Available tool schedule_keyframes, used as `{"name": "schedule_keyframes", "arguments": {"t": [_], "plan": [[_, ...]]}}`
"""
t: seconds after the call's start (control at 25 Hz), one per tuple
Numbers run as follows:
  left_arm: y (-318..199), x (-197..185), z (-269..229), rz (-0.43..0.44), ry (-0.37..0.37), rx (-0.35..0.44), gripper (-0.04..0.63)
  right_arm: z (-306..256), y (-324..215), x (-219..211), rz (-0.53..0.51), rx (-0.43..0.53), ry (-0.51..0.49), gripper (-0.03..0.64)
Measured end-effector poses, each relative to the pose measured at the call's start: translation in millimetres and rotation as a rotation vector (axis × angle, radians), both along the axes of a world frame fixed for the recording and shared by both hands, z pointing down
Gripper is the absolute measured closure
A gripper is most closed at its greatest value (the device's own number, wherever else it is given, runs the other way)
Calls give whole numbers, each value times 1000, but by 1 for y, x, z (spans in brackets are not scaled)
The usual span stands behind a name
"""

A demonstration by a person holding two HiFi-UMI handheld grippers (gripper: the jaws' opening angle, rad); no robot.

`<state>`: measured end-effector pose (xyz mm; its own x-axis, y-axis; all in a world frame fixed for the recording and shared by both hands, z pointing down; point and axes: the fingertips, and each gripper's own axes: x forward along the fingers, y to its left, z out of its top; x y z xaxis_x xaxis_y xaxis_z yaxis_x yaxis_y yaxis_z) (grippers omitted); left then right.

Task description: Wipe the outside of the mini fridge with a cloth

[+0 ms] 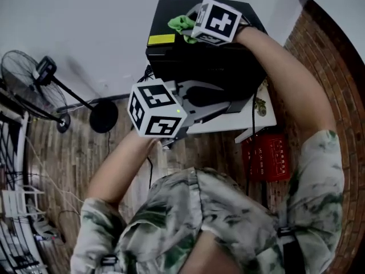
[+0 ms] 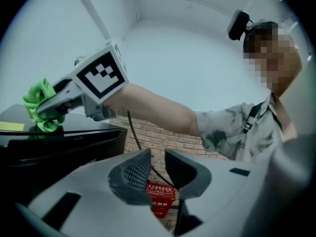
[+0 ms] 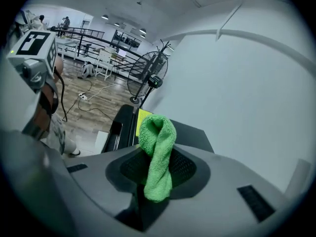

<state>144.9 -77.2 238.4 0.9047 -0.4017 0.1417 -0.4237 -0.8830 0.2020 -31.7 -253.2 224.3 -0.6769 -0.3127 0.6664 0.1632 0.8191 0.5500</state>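
Note:
The black mini fridge (image 1: 205,56) stands against the white wall, with a yellow label (image 1: 161,39) on its top. My right gripper (image 1: 191,30) is over the fridge top, shut on a green cloth (image 1: 179,23). In the right gripper view the cloth (image 3: 158,152) hangs folded between the jaws of the right gripper (image 3: 158,171), above the fridge top (image 3: 195,132). My left gripper (image 1: 225,103) is held lower, in front of the fridge. Its jaws stand slightly apart with nothing between them (image 2: 158,169). The left gripper view shows the cloth (image 2: 37,98) touching the fridge top (image 2: 64,132).
The fridge sits on a white stand (image 1: 254,121). A red box (image 1: 267,156) lies on the wood floor below it. A brick wall (image 1: 331,56) runs along the right. A standing fan (image 1: 25,76) with a round base (image 1: 104,117) and cables is at the left.

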Motion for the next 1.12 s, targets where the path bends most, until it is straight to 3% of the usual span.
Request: {"name": "schedule_keyframes", "arguments": {"t": [0.44,0.72,0.92,1.12], "plan": [[-37,45,2,61,13,-1,500,3,-89,156,216,15,31,497],[-55,78,5,80,26,-1,500,9,-121,221,273,31,69,497],[-70,88,6,54,45,3,500,-14,-114,196,188,31,11,497],[-77,85,11,33,44,-11,500,-38,-82,121,23,42,-62,497]]}}
